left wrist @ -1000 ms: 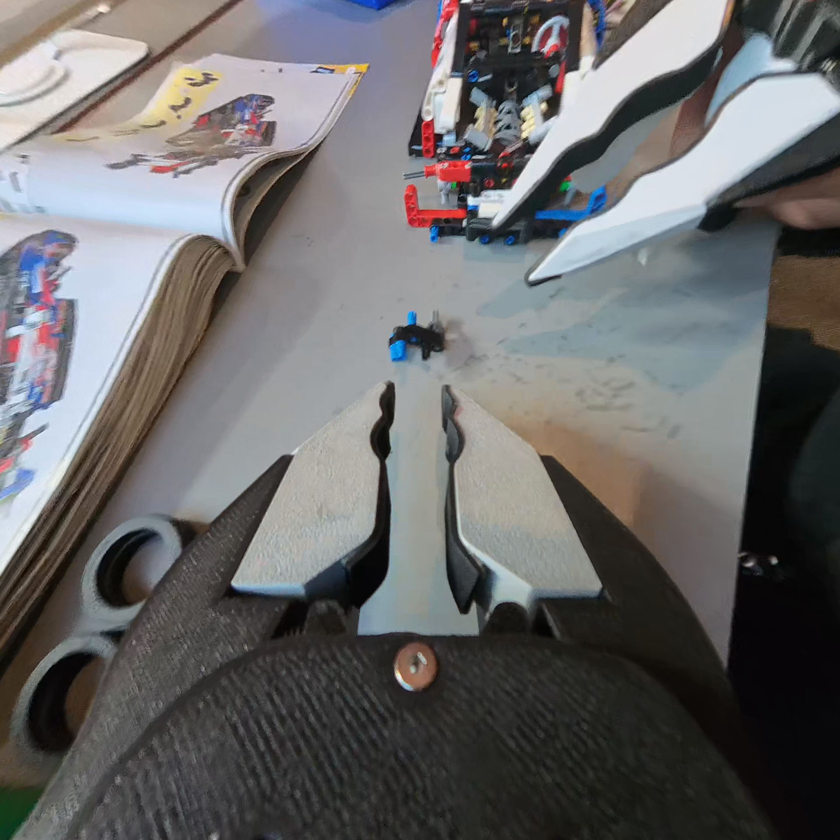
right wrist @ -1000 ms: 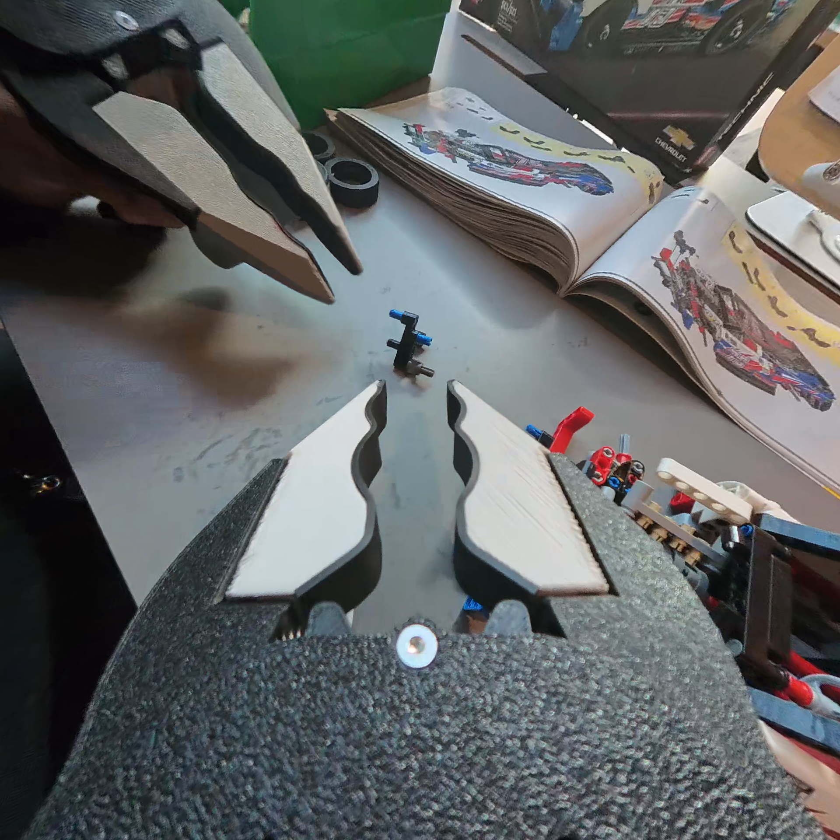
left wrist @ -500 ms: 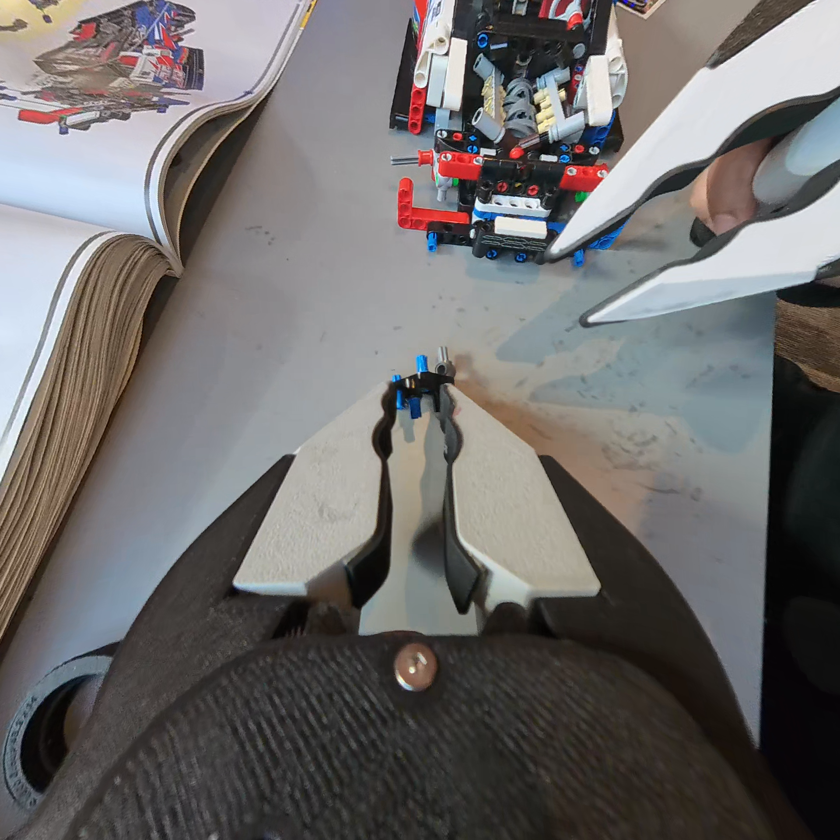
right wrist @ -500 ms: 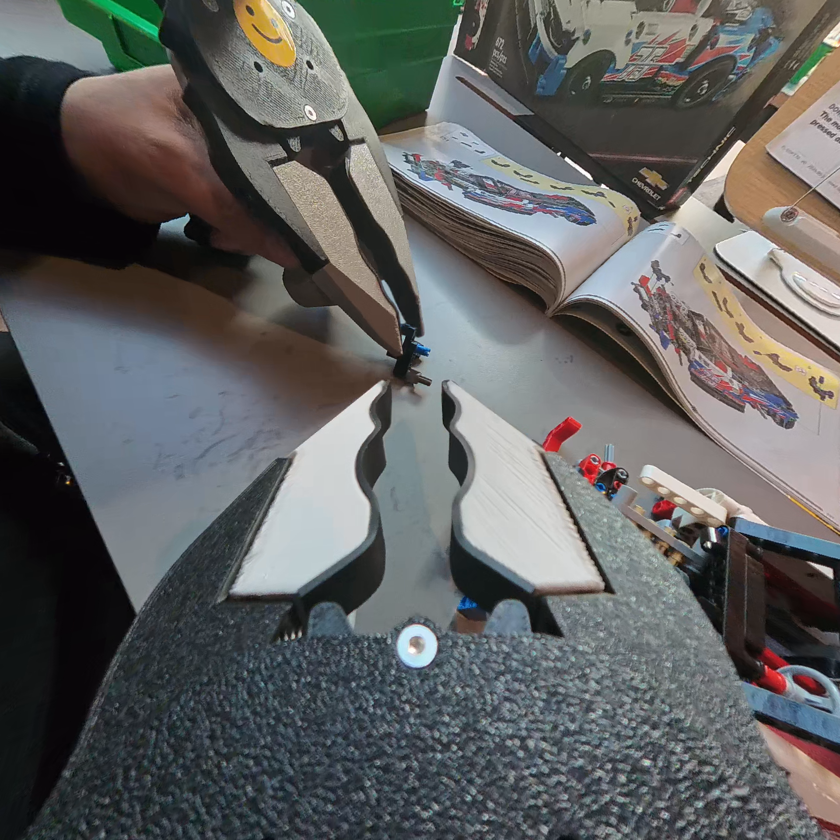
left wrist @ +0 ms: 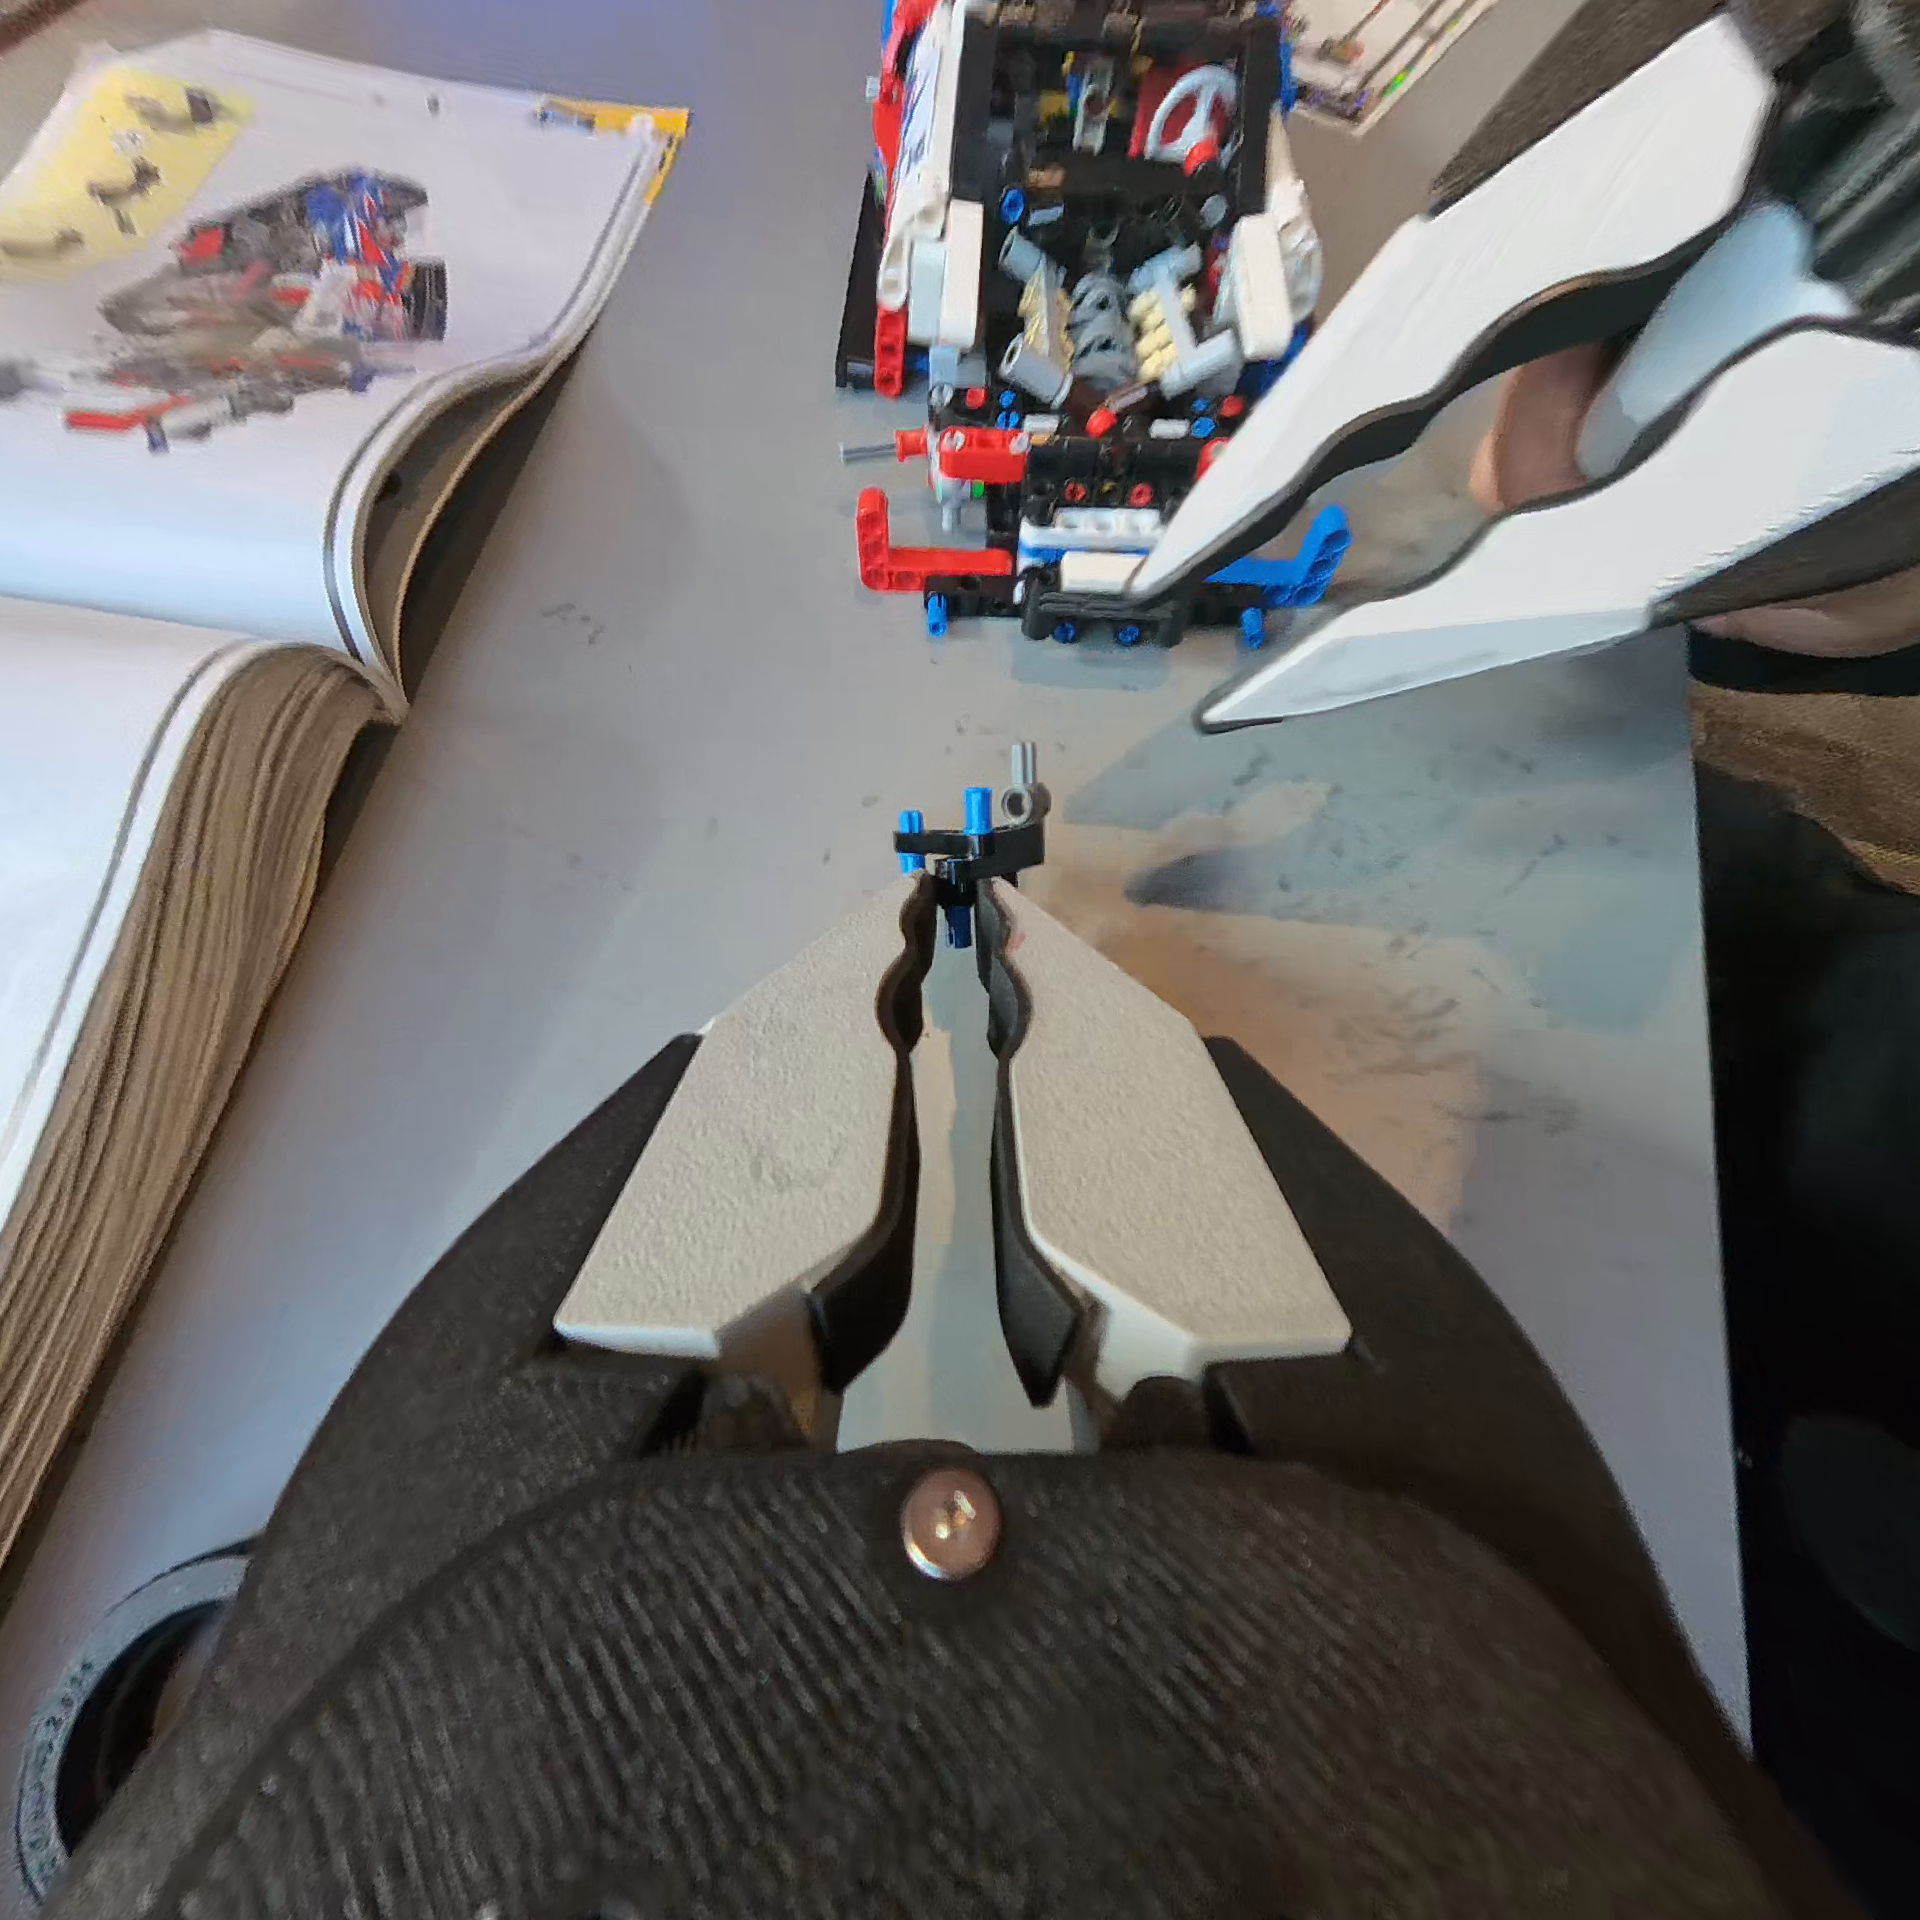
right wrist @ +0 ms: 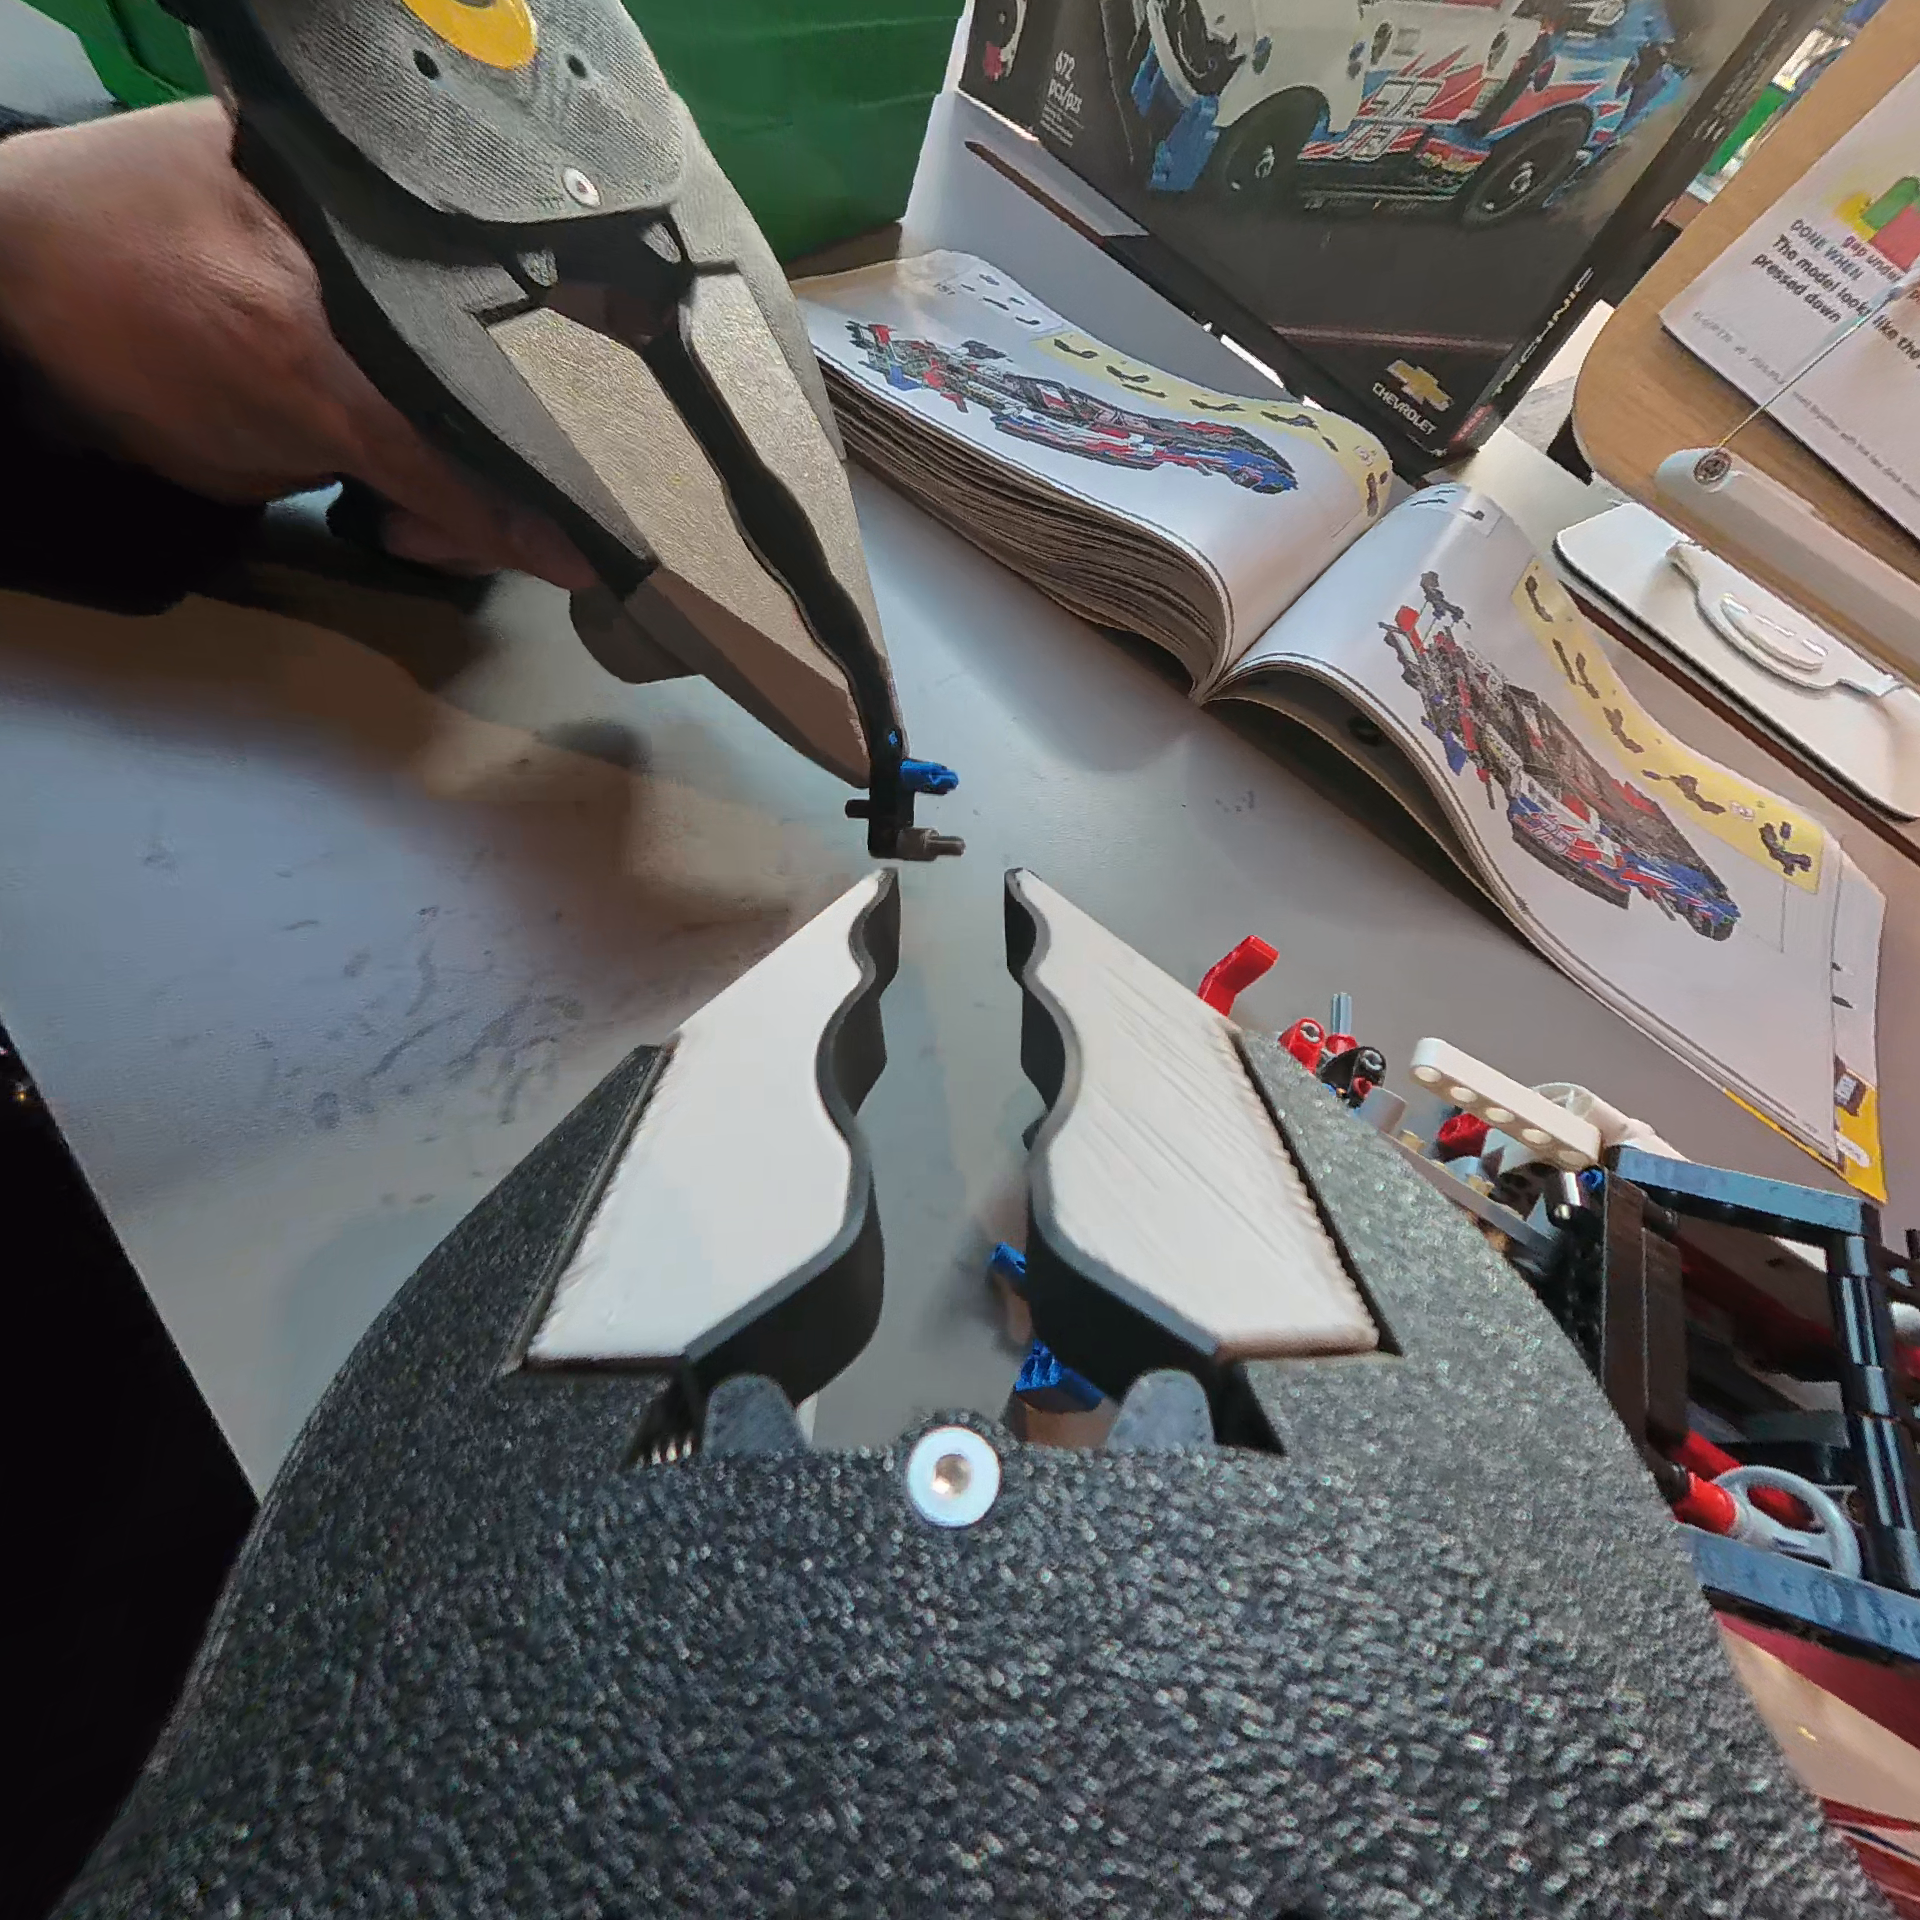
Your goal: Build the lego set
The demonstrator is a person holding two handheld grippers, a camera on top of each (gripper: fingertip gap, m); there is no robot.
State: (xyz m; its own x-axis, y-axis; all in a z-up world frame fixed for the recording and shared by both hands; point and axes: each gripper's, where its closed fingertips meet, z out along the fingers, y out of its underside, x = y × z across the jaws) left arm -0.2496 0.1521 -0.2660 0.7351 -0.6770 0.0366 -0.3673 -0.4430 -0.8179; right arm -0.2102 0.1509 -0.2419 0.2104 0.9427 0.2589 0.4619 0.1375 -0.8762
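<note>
My left gripper [left wrist: 958, 896] is shut on a small black lego piece with blue pins and a grey pin [left wrist: 971, 836], held just above the grey table [left wrist: 644, 831]. The same piece [right wrist: 899, 805] shows in the right wrist view at the left gripper's tips [right wrist: 883, 764]. My right gripper [right wrist: 951, 883] is open and empty, its tips just below that piece. In the left wrist view the right gripper [left wrist: 1174, 655] hovers at the right, over the front of the partly built lego car [left wrist: 1081, 343]. The car also shows at the lower right of the right wrist view [right wrist: 1662, 1247].
An open instruction book [left wrist: 239, 416] lies on the left of the table; it also shows in the right wrist view [right wrist: 1351, 582]. The set's box [right wrist: 1403, 156] stands behind it, next to a green bin [right wrist: 831, 104]. Black tyres [left wrist: 94, 1704] lie near the table's front left corner. The gap from one gripper's tips to the other's is roughly 5 cm.
My left gripper closed on the small black piece and lifted it off the table. My right gripper stayed open and came closer to the piece.
</note>
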